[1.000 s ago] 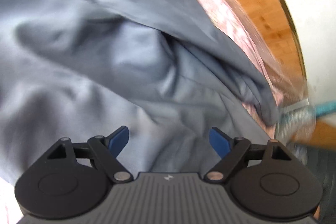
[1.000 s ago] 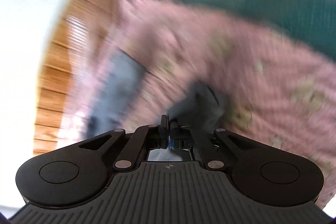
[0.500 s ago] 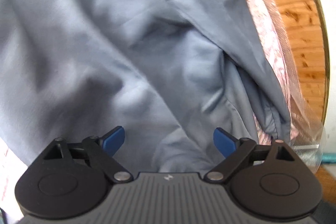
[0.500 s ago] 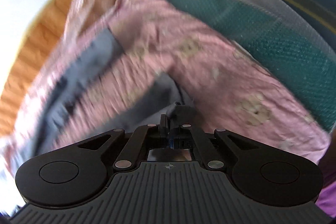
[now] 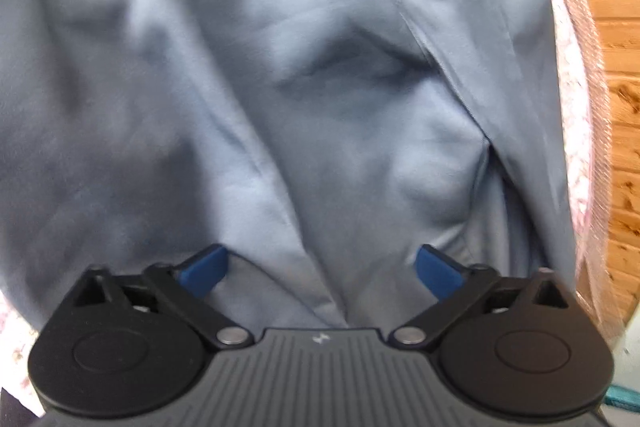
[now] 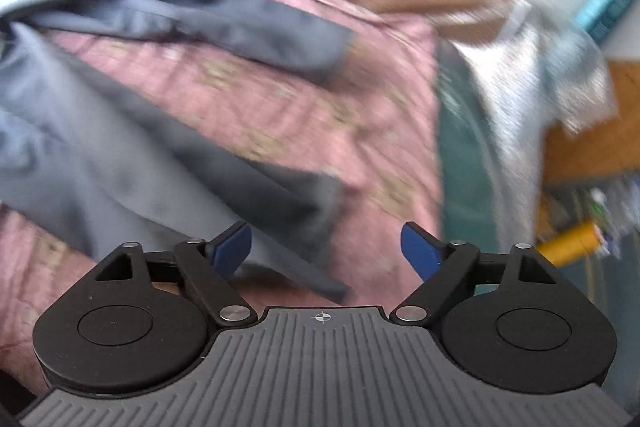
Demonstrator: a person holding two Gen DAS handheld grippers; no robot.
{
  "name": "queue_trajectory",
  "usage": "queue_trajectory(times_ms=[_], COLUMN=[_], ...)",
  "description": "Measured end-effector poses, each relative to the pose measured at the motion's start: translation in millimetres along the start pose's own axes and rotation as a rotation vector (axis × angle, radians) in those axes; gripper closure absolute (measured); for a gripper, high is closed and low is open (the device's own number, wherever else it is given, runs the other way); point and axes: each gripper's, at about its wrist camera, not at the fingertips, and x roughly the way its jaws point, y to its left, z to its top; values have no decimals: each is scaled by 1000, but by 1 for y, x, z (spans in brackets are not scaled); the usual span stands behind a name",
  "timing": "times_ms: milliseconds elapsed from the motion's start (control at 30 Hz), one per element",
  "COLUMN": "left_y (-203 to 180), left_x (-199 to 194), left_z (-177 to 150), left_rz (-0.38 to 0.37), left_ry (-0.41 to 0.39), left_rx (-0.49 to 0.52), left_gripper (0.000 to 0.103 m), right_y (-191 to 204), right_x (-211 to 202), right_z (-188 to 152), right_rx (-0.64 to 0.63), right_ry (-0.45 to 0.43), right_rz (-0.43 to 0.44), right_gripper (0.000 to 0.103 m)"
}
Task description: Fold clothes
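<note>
Black hand-held gripper (image 5: 320, 267) bodies, ribbed grey housing, blue fingertips (image 6: 232, 247), silver pivot screws.

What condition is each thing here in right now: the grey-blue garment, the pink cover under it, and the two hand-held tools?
Grey-blue garment: rumpled, unfolded, its long parts spread over the cover.
Pink patterned cover: spread out, partly under the garment.
Left tool: open, just been closing a little, cloth between the fingers, not pinched.
Right tool: open, just sprung open, gripping nothing.
</note>
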Motion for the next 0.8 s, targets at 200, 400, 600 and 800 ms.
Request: queue_trajectory(times_ms=[200,400,600,800], left_y=[16,37,34,40], left_x=[-8,-29,-25,-11], left_z=[-7,-12,-11,-12], left_rz=[72,44,8,-26], left_ry=[25,-32,-59,-21], left_rx=[-50,-137,-141,-141], left_gripper=[78,43,29,25], right_y=[53,190,383,459], right_x=[-11,-13,55,86], right_z=[29,88,131,153], right_rx=[-115,-441,-785,-855], right_ry=[-132,-499,-535,-390], right_rz=[193,586,798,807], right_gripper=[17,2,19,103])
